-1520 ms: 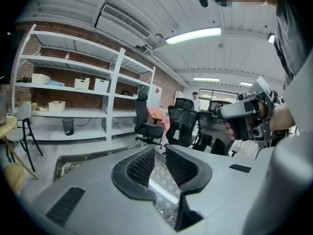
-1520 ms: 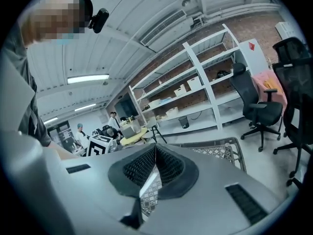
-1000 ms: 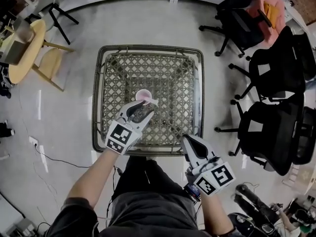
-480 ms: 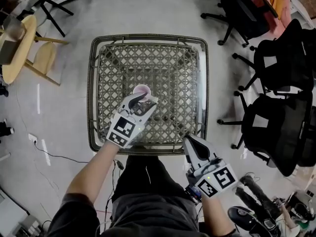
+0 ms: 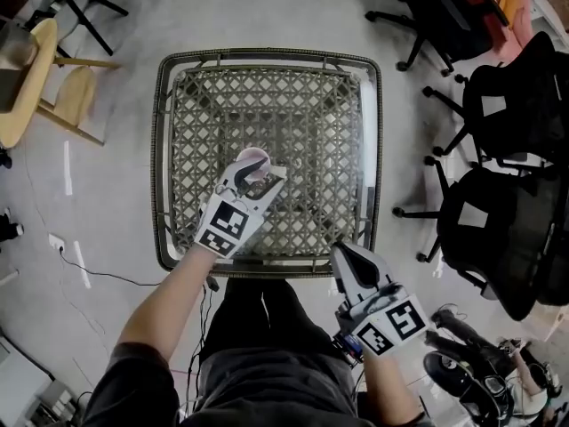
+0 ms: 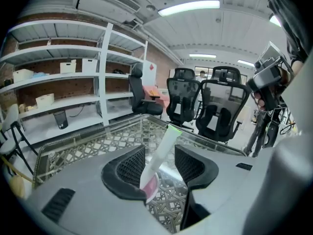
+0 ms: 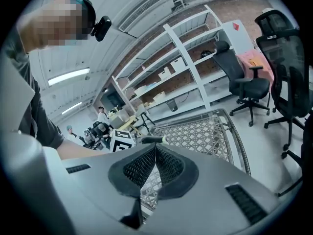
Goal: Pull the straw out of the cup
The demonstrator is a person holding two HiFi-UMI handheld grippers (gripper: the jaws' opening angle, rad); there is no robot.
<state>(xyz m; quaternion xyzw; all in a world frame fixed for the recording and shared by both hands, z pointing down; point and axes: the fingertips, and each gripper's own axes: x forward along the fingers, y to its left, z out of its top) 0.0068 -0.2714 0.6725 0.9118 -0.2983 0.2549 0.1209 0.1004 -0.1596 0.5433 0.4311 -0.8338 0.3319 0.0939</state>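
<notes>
Left gripper point(image 5: 260, 173), mid-frame: wide open, lately opening, straddling straw point(image 6: 163, 148) unpinched. Right gripper point(image 5: 354, 258), lower right: closed, empty. Probably light, crushable, cup point(image 6: 150, 189) tippy; pinch gently mid-shaft.

An office-like workroom: black swivel chairs point(image 5: 493, 234), white storage shelves point(image 6: 104, 72) against a brick wall point(image 6: 73, 89), ceiling strip lights point(image 6: 188, 6).

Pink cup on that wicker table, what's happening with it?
A person holds a gripper in each hand. The left gripper sits over the pink cup on the table. Its jaws have just been opening and stand on either side of the straw, not pressing it. The straw leans in the cup, not yet pulled out. The right gripper is shut and empty by the table's near edge.
</notes>
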